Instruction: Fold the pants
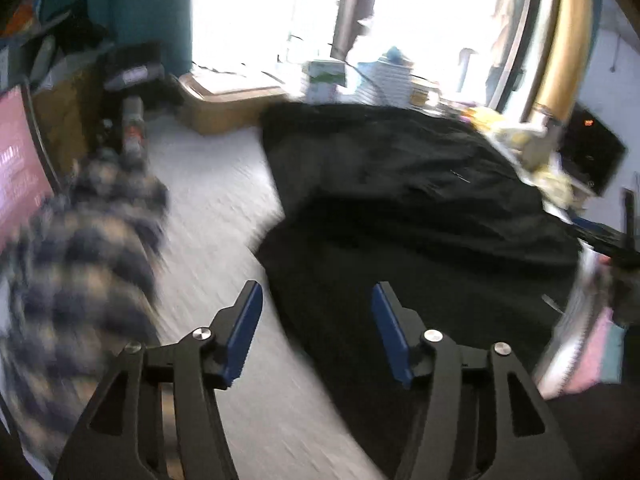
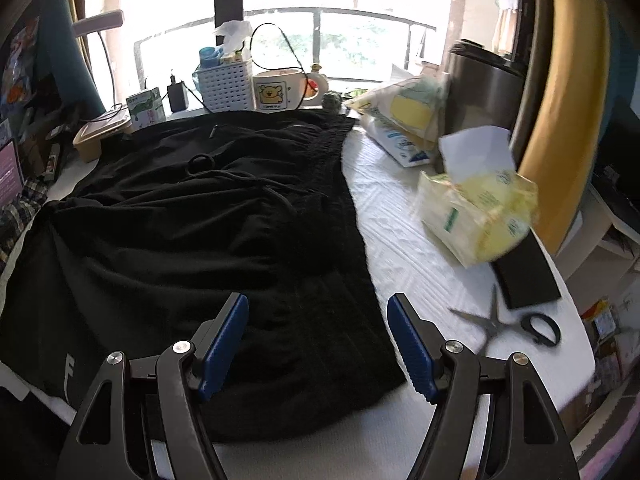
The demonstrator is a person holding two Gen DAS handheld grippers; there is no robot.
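Black pants lie spread on the white table, waistband and drawstring toward the window, a white logo at the near left. My right gripper is open and empty, hovering above the pants' near right edge. In the blurred left wrist view the pants fill the right half. My left gripper is open and empty, above the pants' left edge and bare table.
Scissors, a black pad, yellow tissue packs and bags lie right of the pants. A basket, mug and boxes line the window. A plaid cloth and a laptop screen sit at the left.
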